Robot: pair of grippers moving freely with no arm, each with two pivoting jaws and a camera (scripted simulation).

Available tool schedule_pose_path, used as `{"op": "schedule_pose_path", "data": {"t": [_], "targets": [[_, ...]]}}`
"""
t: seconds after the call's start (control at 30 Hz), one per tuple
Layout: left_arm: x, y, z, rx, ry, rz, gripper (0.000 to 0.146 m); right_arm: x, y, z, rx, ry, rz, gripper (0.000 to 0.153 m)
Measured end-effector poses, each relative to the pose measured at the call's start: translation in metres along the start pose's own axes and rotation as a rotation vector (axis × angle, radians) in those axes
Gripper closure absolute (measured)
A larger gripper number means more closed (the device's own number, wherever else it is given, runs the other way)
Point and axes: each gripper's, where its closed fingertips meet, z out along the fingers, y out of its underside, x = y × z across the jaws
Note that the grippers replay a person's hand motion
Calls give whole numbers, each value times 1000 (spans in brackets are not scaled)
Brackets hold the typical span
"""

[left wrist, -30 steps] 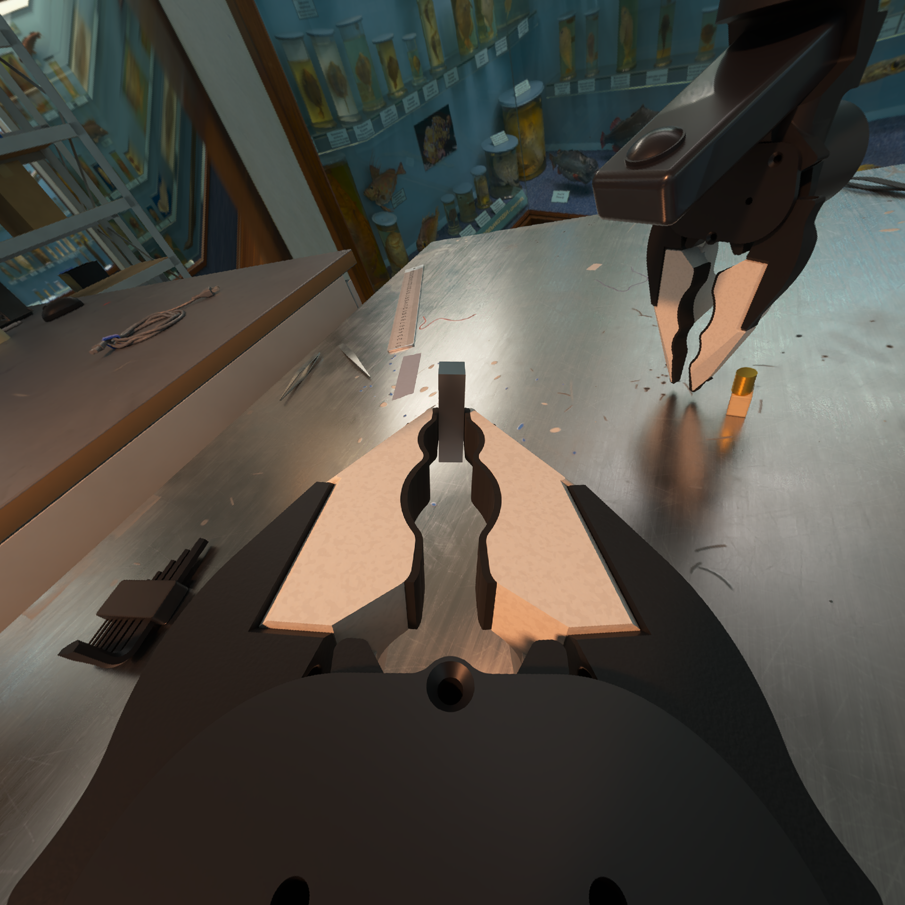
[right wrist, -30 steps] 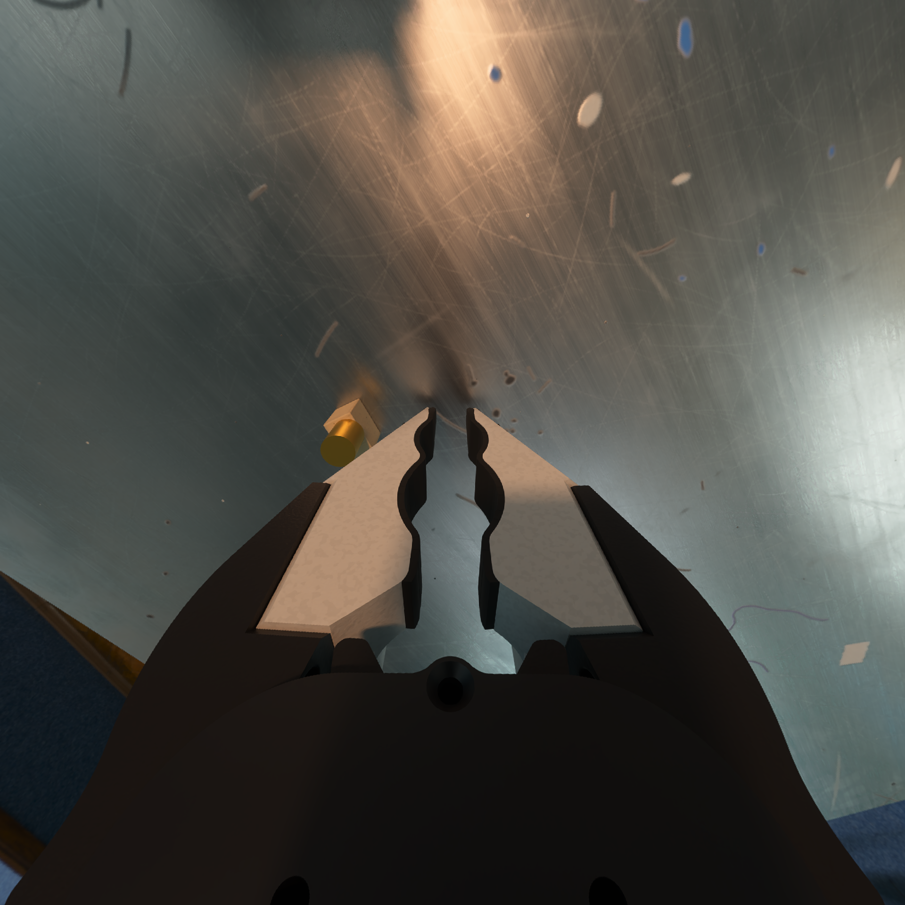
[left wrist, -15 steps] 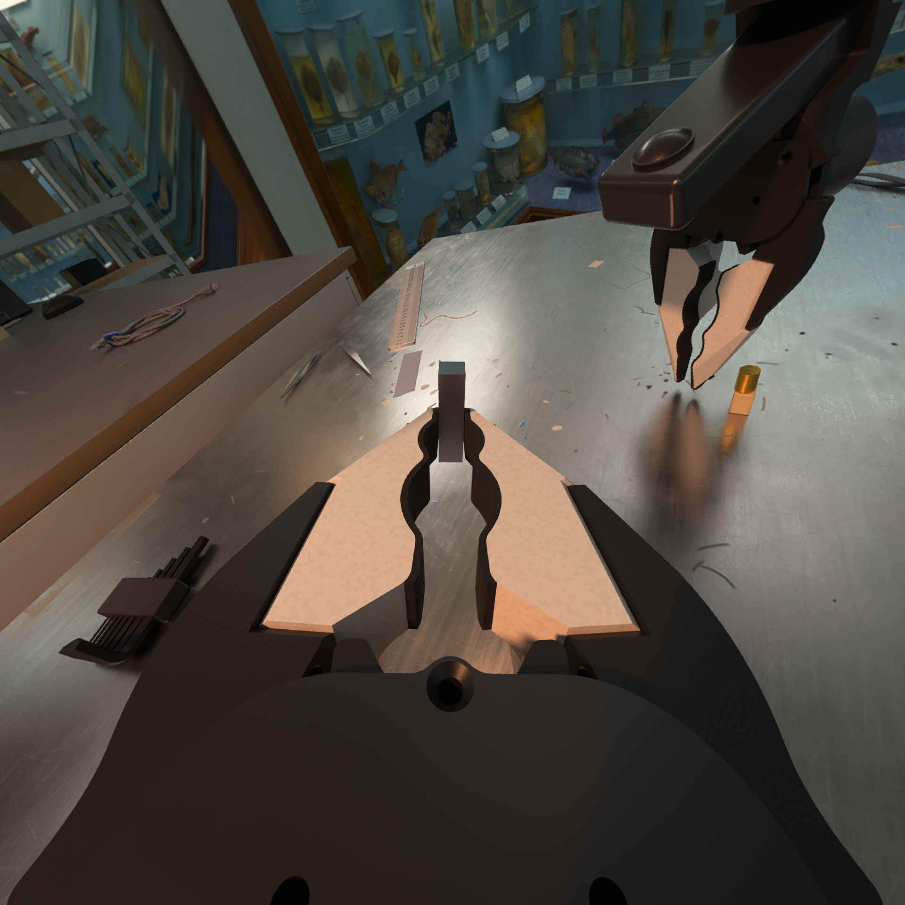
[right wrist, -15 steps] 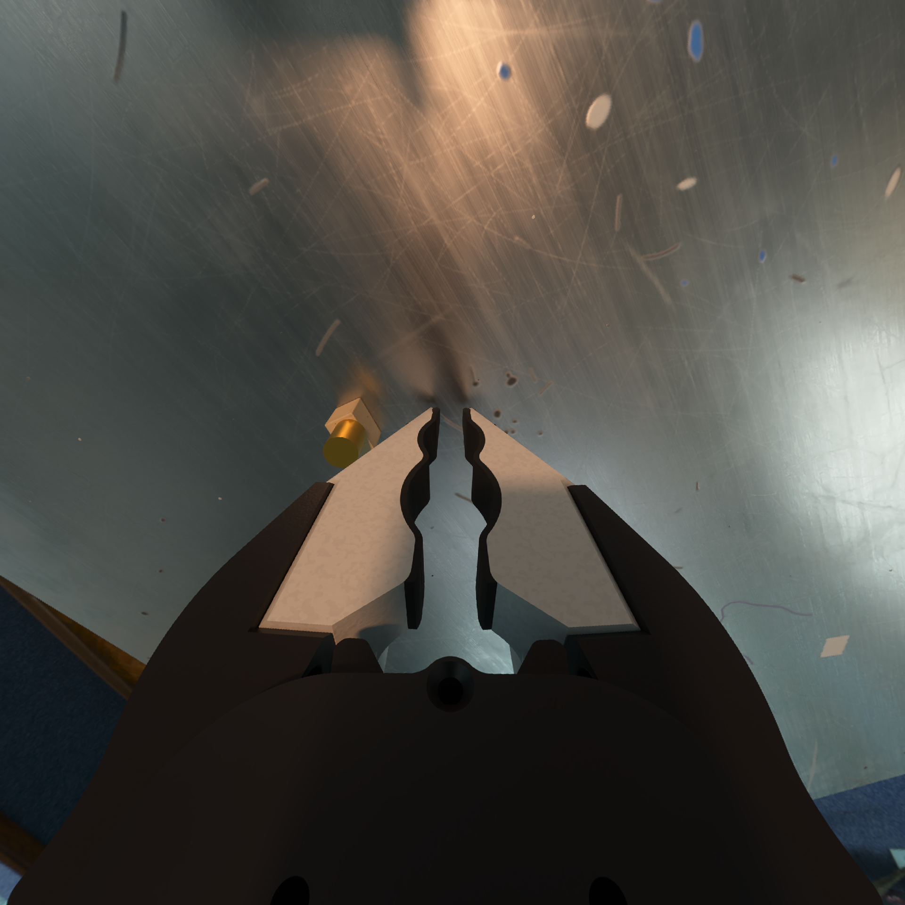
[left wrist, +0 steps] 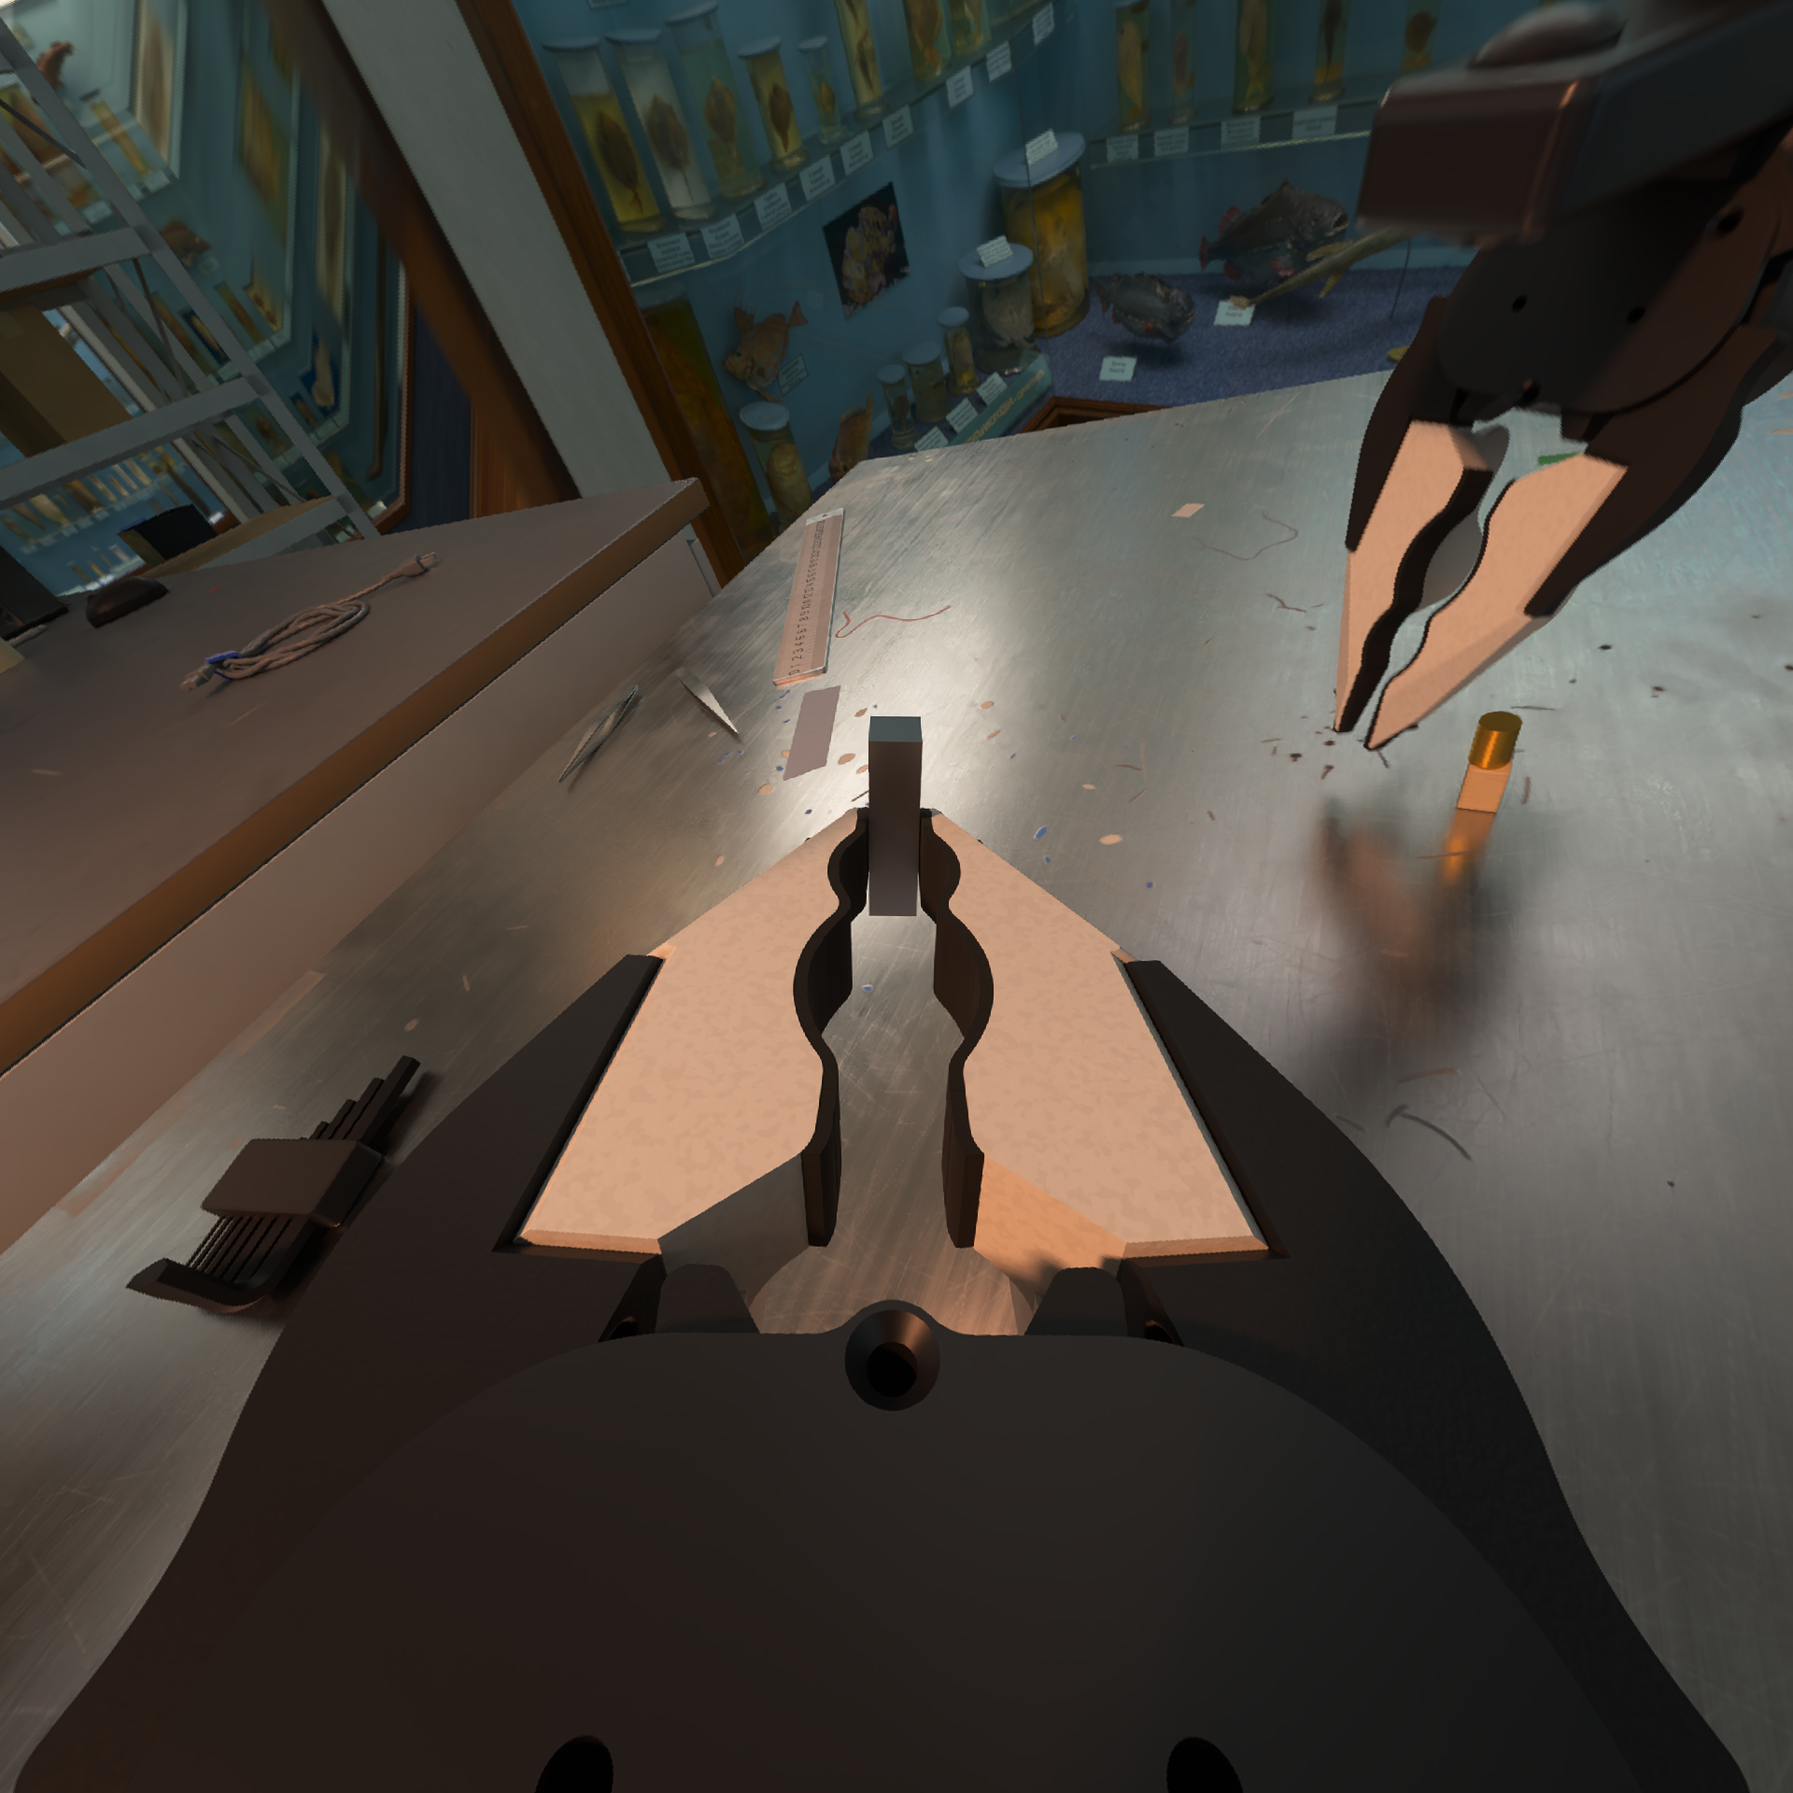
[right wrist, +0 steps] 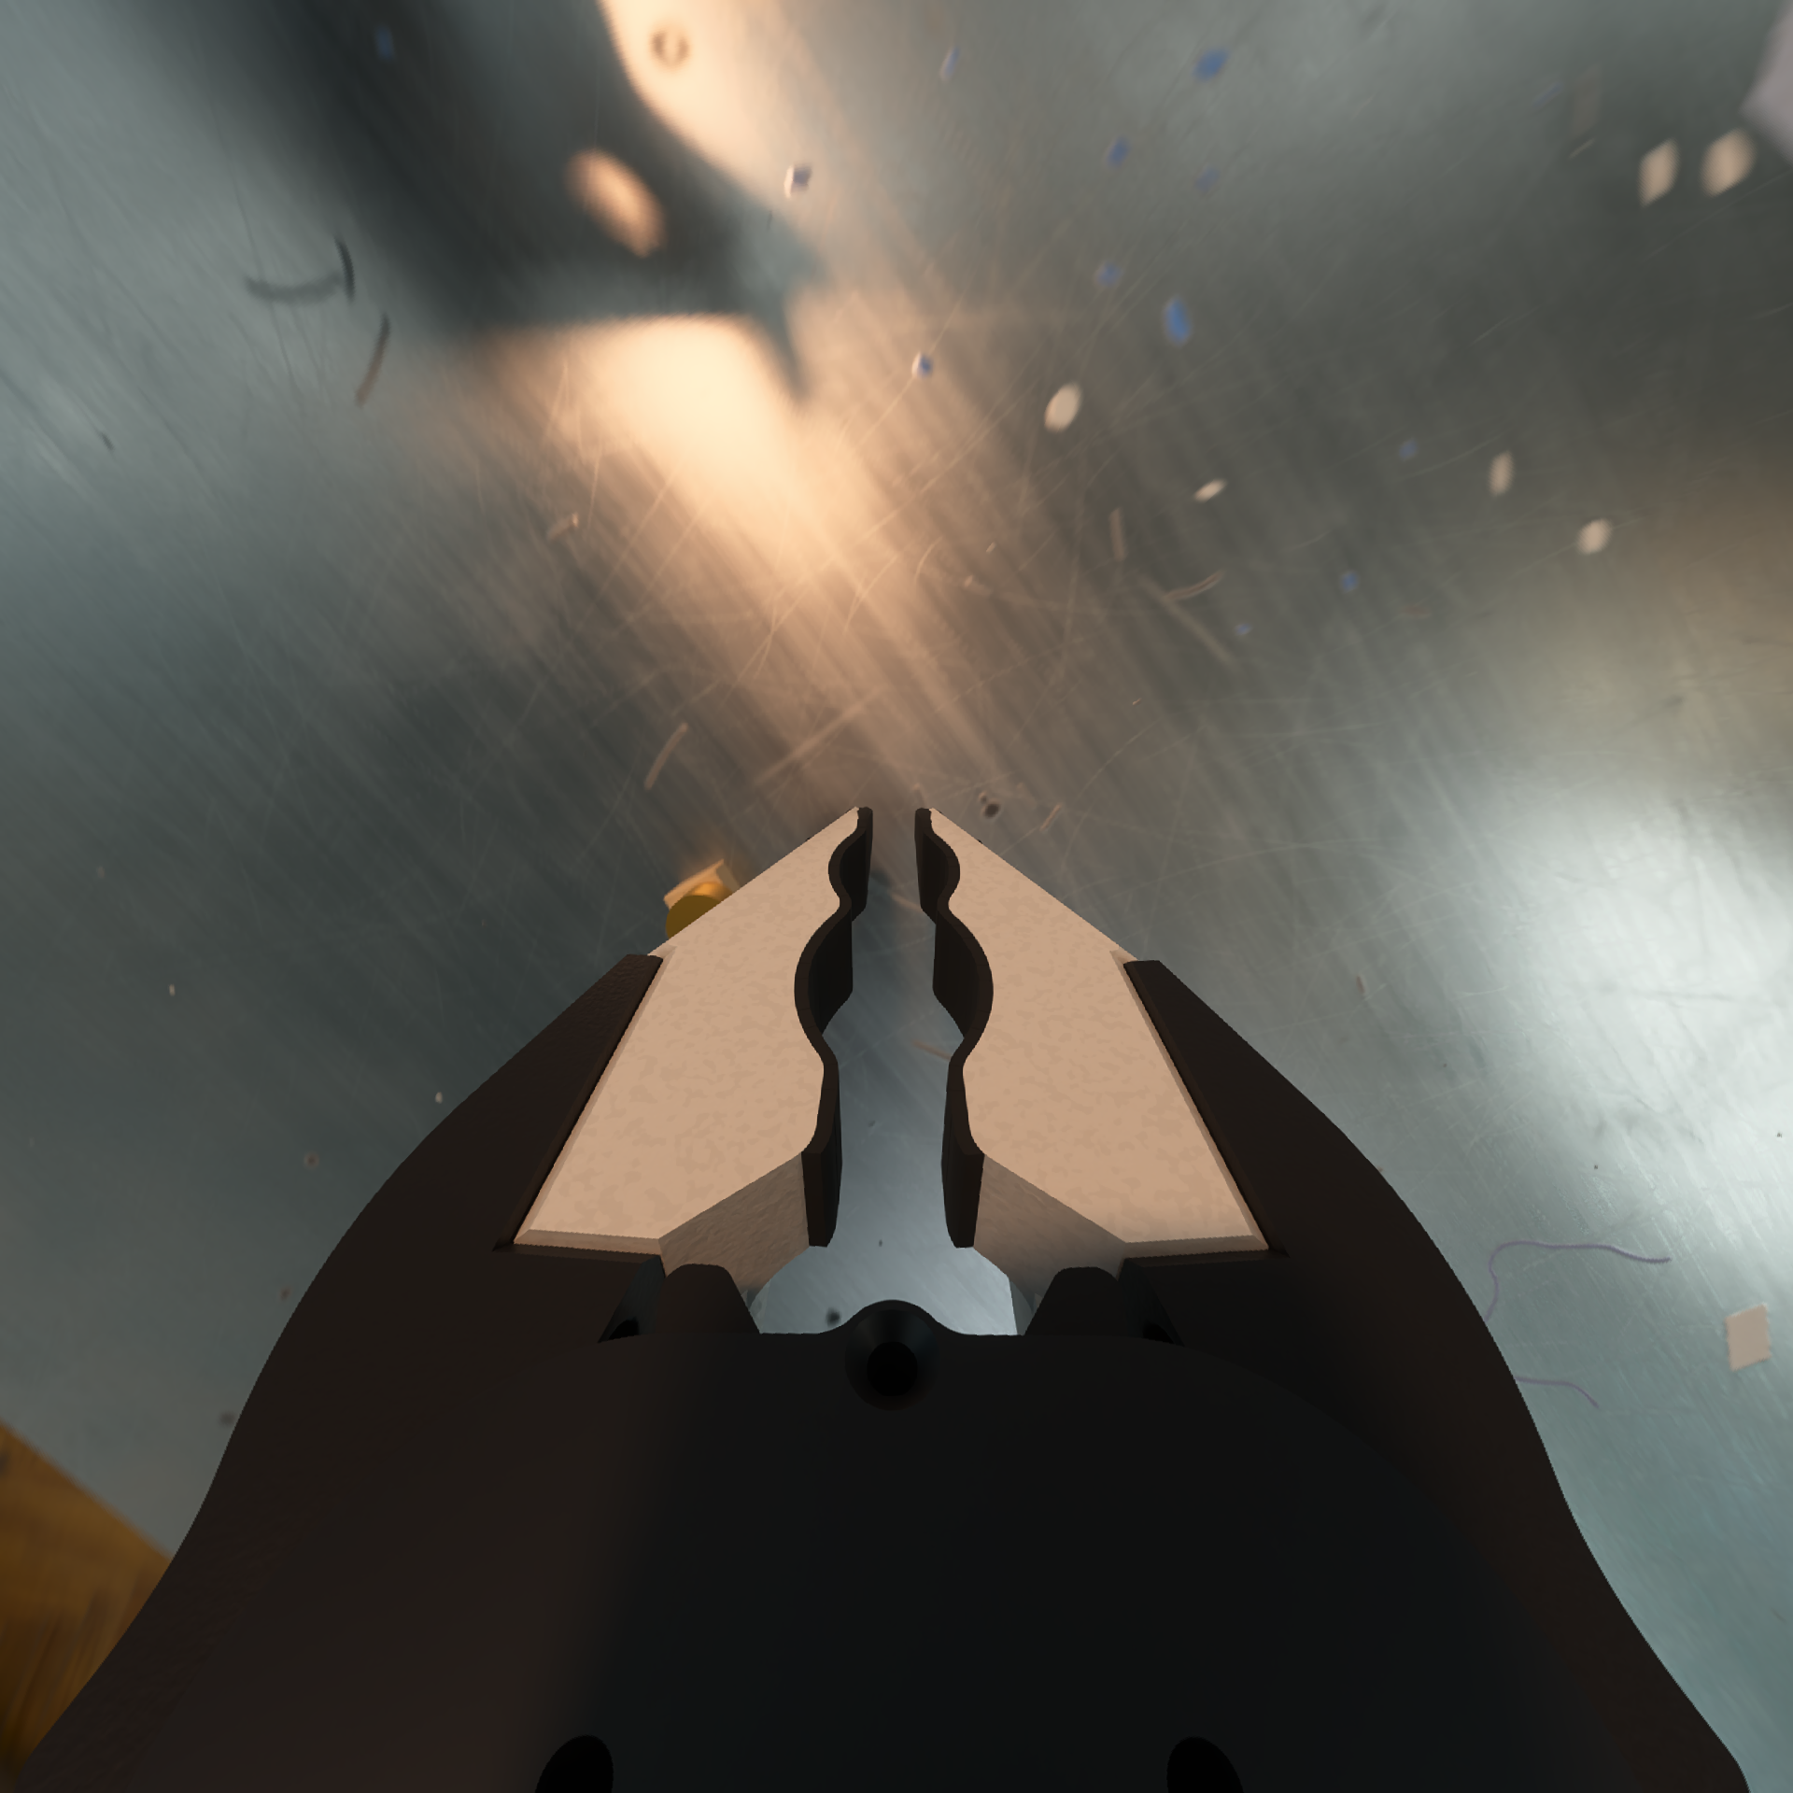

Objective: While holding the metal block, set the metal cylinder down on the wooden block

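My left gripper (left wrist: 893, 825) is shut on a grey metal block (left wrist: 894, 776), which stands up between the fingertips above the steel table (left wrist: 1116, 970). A gold metal cylinder (left wrist: 1494, 739) stands on a small wooden block (left wrist: 1482, 786) at the right. My right gripper (left wrist: 1360, 733) hangs tips down just left of them, apart from the cylinder. Its jaws are almost shut with a thin slit, holding nothing. In the right wrist view the gripper (right wrist: 894, 820) is empty. The cylinder (right wrist: 691, 912) and the wooden block (right wrist: 716, 866) peek out behind its left finger.
A ruler (left wrist: 813, 602), a grey strip (left wrist: 813, 733) and tweezers (left wrist: 602, 742) lie beyond the metal block. A hex key set (left wrist: 281, 1193) lies at the left. A lower side counter (left wrist: 146, 825) with a coiled cord (left wrist: 291, 631) borders the table's left edge.
My right gripper has moved up and to the right in the left wrist view, and its jaws have narrowed. The cylinder has slid further behind its left finger. My left gripper has not moved.
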Motion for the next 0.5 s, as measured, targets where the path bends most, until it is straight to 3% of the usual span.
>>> {"op": "schedule_pose_path", "data": {"t": [0.27,0.5], "targets": [[3,11,7,-50,-5,76,137,17,-59,-44,579,116,107,144],[8,20,12,-86,4,136,137,38,-115,-81,808,260,88,144]]}}
